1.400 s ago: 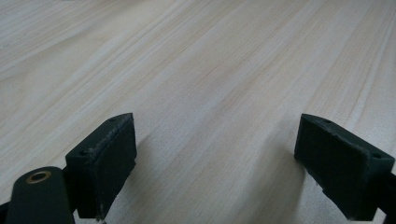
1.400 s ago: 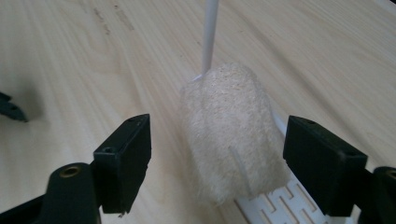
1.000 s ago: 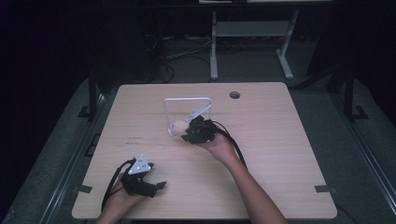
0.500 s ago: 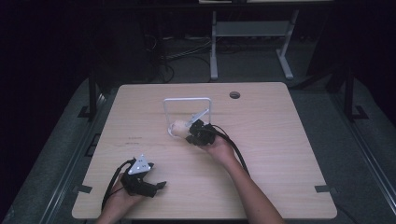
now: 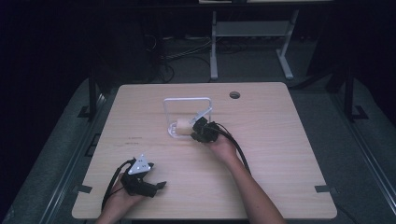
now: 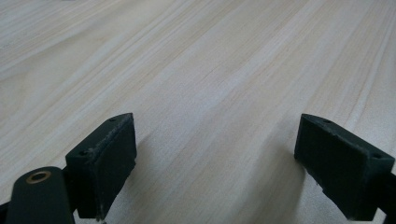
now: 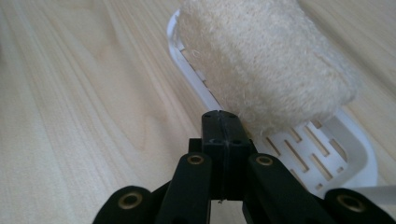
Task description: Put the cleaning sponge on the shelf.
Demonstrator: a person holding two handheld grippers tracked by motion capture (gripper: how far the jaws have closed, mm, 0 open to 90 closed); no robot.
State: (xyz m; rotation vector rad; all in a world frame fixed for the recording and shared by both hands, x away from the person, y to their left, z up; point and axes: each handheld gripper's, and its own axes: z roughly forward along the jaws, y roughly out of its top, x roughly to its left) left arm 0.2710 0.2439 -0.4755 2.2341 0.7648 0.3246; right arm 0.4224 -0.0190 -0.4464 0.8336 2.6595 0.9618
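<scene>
Right gripper sat at the near edge of the white rack, mid-table; in the right gripper view its jaws were pressed fully together, pads meeting right at the fringe of the loofah sponge. Whether a few fibres were pinched between them couldn't be told; it read more as closed with nothing firm in it. The sponge lay on the slotted base of the rack, touching the gripper tip. Left gripper rested near the front-left of the table, jaws spread wide over bare wood, nothing between them. Risks, as judged: 1) if the right gripper pulled on a fibre-only pinch, the sponge would likely slip free or fray, since the grip had almost no bite; 2) a push forward with closed jaws could shove the light plastic rack across the smooth laminate, as nothing braced it and the left gripper was well apart; 3) the tip could catch in a base slot. Materials: sponge was a coarse, fibrous, pale-beige block with rounded ends, compressible; rack was thin glossy white plastic with rectangular slots and an upright wire-like frame; tabletop was light wood-grain, smooth; pads were matte black, blocky.
</scene>
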